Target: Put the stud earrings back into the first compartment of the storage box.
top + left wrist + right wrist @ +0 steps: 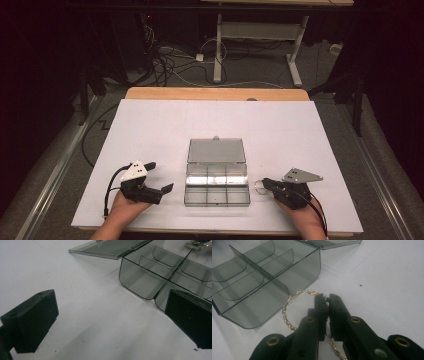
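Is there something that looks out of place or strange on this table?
Nothing looks damaged or spilled. The clear box lies open with its lid flat behind it, compartments bare. The right gripper is shut on a gold chain beside the box wall.

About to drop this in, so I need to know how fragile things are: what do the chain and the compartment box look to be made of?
The chain: likely gold-toned metal, small shiny links that catch the light; plated or solid can't be told. It is pinched in the right gripper. The compartment box: probably hard smoky-clear plastic, see-through walls and dividers with glossy reflections, thin moulded edges, hinged lid lying open.
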